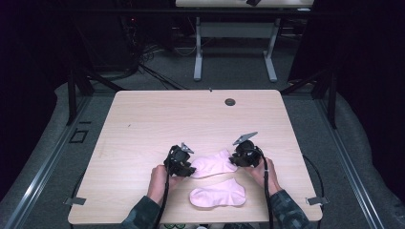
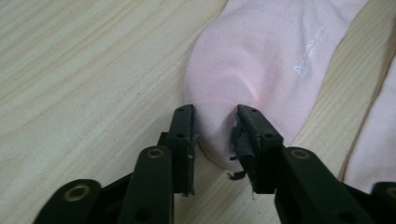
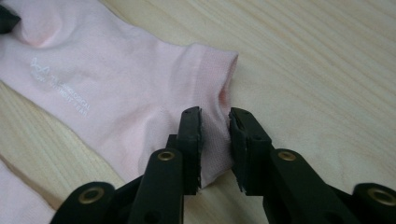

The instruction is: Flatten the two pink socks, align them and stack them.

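Socks: we see two pink ankle socks on the wooden table [image 1: 143, 119]. The far sock [image 1: 215, 163] lies between both grippers; the near sock [image 1: 218, 194] lies flat, just beside it, toward the near edge.
Left gripper [image 2: 215, 135]: we read its jaws as pinching the toe end of the far sock [image 2: 261, 60]; the rounded toe sits between the pads, and the fabric puckers there.
Right gripper [image 3: 215, 140]: its jaws pinch the ribbed cuff end of the far sock [image 3: 116, 98], near the cuff's corner.
Risk, thin bite: we judge both holds to be at the very edge of the fabric; a lift or pull may slip the knit out of the pads.
Risk, single layer: we cannot tell whether each pinch takes both layers; one layer alone would let the sock open and sag.
Risk, worn pad: the left gripper's right-hand pad [image 2: 240, 144] looks torn and frayed, which may weaken friction.
Risk, uneven pull: we expect stretching or twisting if the hands separate unequally.
Risk, neighbour: a low carry may drag the far sock across the near sock and shift it.
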Demonstrator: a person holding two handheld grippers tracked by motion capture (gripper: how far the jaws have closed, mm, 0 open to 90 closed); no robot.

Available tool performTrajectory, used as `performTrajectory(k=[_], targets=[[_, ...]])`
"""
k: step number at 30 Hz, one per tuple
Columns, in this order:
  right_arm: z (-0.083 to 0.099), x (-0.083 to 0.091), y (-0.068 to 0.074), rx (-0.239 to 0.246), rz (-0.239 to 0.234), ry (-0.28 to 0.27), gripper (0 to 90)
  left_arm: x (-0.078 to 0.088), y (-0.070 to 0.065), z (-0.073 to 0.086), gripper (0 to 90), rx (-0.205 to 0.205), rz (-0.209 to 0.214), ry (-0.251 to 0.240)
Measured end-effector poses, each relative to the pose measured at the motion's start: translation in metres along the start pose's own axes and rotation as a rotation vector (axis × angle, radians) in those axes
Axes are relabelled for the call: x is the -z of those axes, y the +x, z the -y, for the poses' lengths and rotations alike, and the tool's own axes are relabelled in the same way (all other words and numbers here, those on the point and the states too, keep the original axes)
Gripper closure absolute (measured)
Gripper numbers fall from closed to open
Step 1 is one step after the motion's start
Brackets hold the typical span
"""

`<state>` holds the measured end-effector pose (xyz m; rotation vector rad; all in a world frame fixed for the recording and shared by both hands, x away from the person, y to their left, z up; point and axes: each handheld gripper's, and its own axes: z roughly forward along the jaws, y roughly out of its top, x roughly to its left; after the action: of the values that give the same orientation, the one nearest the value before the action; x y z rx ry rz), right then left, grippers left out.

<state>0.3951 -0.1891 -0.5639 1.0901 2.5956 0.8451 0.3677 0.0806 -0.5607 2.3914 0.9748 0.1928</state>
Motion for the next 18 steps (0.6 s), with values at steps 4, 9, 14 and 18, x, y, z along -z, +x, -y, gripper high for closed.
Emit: performTrajectory(k=[4,9,14,18], targets=[[0.001,0.0,0.001,0.004,-0.004,-0.007,80.8,0.0,-0.001,0.001,76.8,-0.017,-0.005,-0.005],[0.004,0.0,0.003,0.0,-0.006,-0.024,84.1,0.0,-0.004,0.002,85.2,-0.032,-0.008,-0.014],[0.006,0.013,0.002,-0.049,-0.035,-0.067,84.2,0.01,-0.001,0.004,85.9,-0.007,0.02,-0.041],[0.006,0.032,0.005,-0.053,-0.052,-0.102,84.2,0.026,-0.003,0.002,85.9,0.004,0.034,-0.067]])
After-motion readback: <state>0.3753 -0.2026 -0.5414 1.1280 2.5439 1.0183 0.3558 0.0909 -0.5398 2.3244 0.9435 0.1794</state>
